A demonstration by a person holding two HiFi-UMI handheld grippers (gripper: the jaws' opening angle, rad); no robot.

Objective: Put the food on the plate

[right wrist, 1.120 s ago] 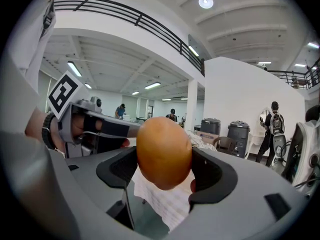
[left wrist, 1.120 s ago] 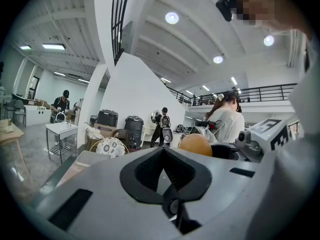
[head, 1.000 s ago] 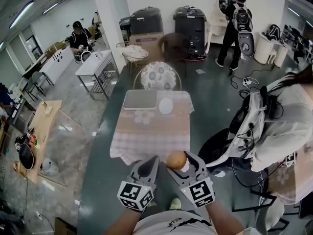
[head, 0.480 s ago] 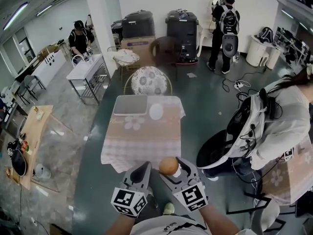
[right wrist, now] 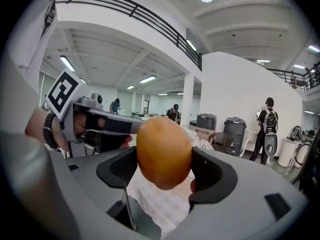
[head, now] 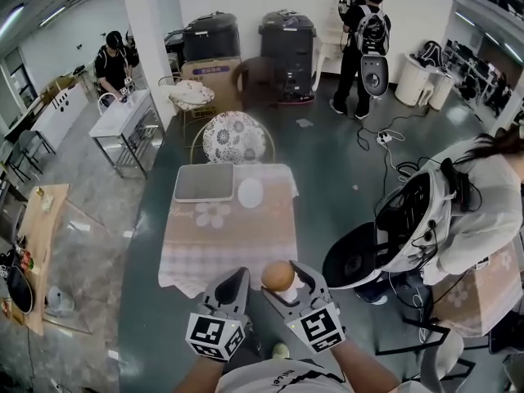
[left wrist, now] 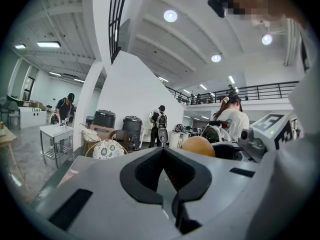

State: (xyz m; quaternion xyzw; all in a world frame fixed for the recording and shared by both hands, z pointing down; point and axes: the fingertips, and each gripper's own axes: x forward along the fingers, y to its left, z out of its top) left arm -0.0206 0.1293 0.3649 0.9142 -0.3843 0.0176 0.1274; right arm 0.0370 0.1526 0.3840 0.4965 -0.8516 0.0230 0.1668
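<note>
A round orange-brown bun sits between the jaws of my right gripper, which is shut on it just off the near edge of the table. The right gripper view shows the bun filling the gap of the right gripper. My left gripper hovers beside it on the left, shut with nothing in it; the bun shows to its right. A small white plate lies at the table's far end.
A grey tray lies left of the plate. A patterned round chair stands behind the table. A person with a backpack bends close on the right. Black bins and other people are farther back.
The table and room have drifted left and down in the head view. Both grippers keep the same pose, the right one still shut on the bun.
</note>
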